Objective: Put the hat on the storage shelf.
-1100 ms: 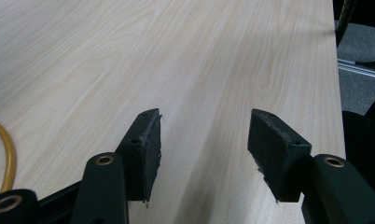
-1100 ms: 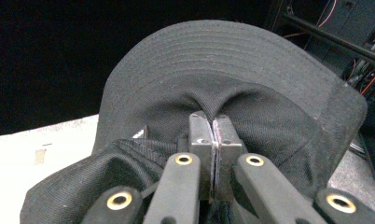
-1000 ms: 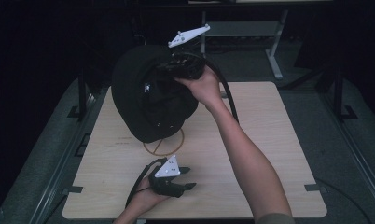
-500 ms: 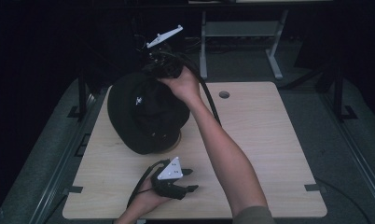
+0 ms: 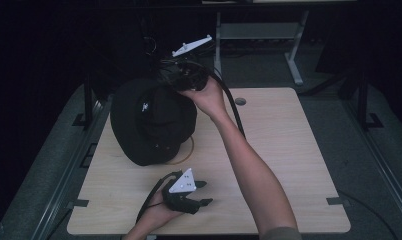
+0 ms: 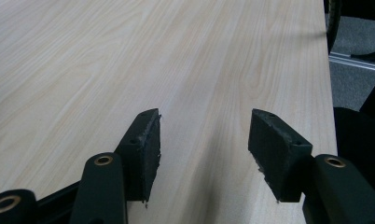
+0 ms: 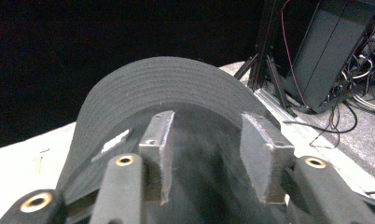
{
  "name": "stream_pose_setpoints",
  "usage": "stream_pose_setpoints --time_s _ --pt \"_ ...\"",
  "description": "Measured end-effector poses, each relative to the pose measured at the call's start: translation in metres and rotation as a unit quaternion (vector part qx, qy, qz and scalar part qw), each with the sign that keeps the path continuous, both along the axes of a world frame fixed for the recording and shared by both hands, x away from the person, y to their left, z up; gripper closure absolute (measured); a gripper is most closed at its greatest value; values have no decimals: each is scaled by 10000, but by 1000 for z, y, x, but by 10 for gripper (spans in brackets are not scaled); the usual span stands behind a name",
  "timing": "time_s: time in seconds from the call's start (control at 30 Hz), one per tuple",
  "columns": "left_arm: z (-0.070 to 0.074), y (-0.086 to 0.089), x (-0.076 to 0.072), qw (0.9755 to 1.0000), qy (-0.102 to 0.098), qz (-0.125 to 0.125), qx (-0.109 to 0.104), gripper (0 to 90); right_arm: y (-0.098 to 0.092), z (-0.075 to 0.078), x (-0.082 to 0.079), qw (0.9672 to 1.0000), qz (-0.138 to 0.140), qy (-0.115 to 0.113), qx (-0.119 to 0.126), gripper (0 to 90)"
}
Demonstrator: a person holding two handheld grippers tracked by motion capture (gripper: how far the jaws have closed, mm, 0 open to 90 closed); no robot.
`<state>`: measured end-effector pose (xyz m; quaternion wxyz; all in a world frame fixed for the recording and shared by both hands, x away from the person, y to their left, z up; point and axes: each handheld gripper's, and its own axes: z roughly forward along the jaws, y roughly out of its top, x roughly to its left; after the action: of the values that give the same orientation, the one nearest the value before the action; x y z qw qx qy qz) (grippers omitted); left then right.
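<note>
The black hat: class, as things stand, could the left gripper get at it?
Probably yes. The left gripper rests open on the table, the black hat lies just beyond it, and only bare wood lies between them.

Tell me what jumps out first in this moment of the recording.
A big black brimmed hat dominates the wooden table, lying at its far left over a thin ring. The right claw hovers at the hat's far edge, its jaws just opening. The left claw rests open near the front edge.
</note>
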<state>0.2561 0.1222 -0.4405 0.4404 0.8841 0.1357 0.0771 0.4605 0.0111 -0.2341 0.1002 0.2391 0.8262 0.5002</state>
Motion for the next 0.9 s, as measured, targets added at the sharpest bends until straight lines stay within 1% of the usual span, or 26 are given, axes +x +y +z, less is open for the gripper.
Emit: stream_pose_setpoints --time_s 0.07,0.1,0.13,0.17,0.2,0.3,0.43,0.47,0.5,0.6,0.63,0.67,0.7,0.73,0.8,0.9 --pt "-1 0 0 10000 17 37 -41 429 -8 -1 -2 10000 -1 -1 48 505" --pt "-1 0 0 10000 17 37 -41 428 -8 -1 -2 10000 -1 -1 48 505" --pt "-1 1 1 10000 18 55 -14 426 -18 -3 -4 9999 -11 33 148 490" --pt "-1 1 1 10000 18 55 -14 424 -18 -3 -4 9999 -11 33 148 490" --pt "-1 2 1 9999 49 92 -42 422 -26 -6 -6 9997 -11 90 229 467" --pt "0 4 2 9999 44 138 -3 411 -38 -9 -9 9996 5 126 265 440" --pt "0 6 3 9998 50 209 -23 388 -54 -16 -15 9992 -29 180 366 418" --pt "0 7 3 9997 70 252 -38 388 -54 -16 -15 9992 -29 180 366 418" --pt "-1 6 4 9995 70 301 -83 374 -63 -20 -18 9992 -62 203 352 406" --pt "-2 7 5 9994 76 335 -63 364 -75 -25 -21 9989 -112 230 400 398" --pt "-2 7 5 9994 76 335 -63 361 -75 -25 -21 9989 -112 230 400 398" --pt "-2 7 5 9993 78 348 -77 361 -79 -27 -22 9988 -120 241 410 394" --pt "-2 7 5 9994 69 346 -61 354 -88 -30 -24 9986 -162 277 421 389" --pt "-2 8 6 9994 28 338 -7 351 -90 -31 -24 9985 -177 297 413 385" --pt "-2 8 6 9993 40 377 -34 344 -97 -33 -26 9985 -220 320 394 375" --pt "-2 8 7 9991 58 412 -57 335 -105 -36 -28 9982 -268 312 438 372"
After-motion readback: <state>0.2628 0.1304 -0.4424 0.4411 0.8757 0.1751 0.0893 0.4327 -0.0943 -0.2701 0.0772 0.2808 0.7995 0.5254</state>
